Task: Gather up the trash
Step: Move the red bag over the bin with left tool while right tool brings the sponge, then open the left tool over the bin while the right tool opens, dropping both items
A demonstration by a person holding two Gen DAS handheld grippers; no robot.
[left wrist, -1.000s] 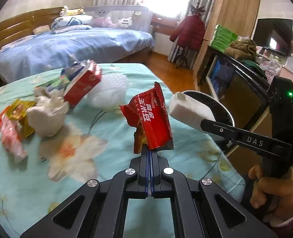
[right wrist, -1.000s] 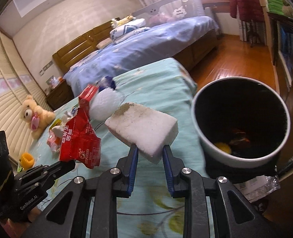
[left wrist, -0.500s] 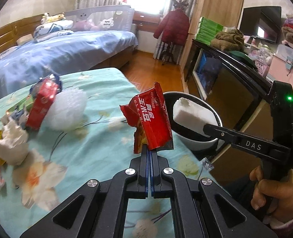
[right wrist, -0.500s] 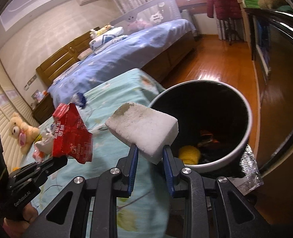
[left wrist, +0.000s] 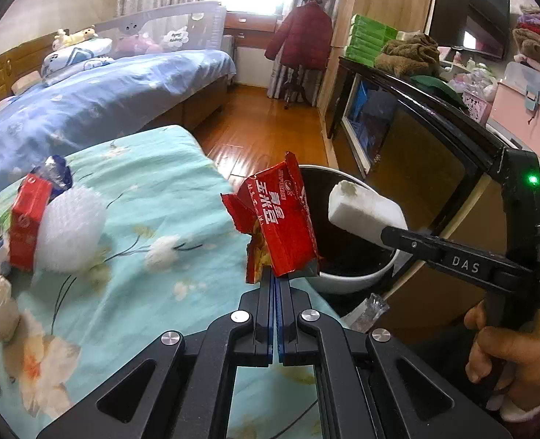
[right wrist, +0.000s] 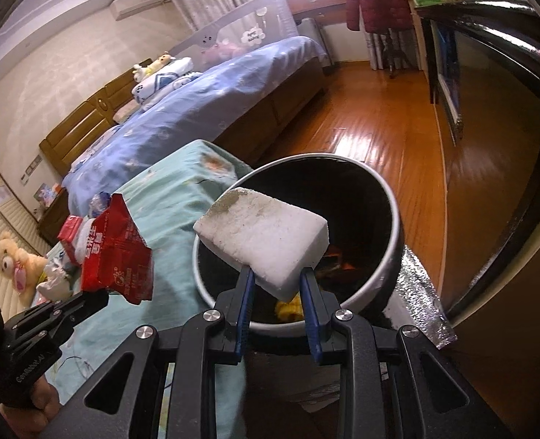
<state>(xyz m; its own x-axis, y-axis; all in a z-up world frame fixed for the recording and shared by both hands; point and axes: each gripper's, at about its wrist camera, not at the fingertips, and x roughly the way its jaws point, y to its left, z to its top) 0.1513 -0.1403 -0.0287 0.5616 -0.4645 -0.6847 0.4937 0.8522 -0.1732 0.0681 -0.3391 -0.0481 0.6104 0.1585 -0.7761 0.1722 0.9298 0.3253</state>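
From the left wrist, the left gripper pinched a red wrapper beside the bin, while from the right wrist the right gripper clamped a white foam block above the bin's opening.

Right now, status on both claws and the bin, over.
Left claw shut on red wrapper. Right claw shut on white foam block, over the trash bin. Nothing blocking the drop.

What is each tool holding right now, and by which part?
Left tool pinches the red crinkled snack wrapper by its bottom edge. Right tool clamps the white foam block at its near end.
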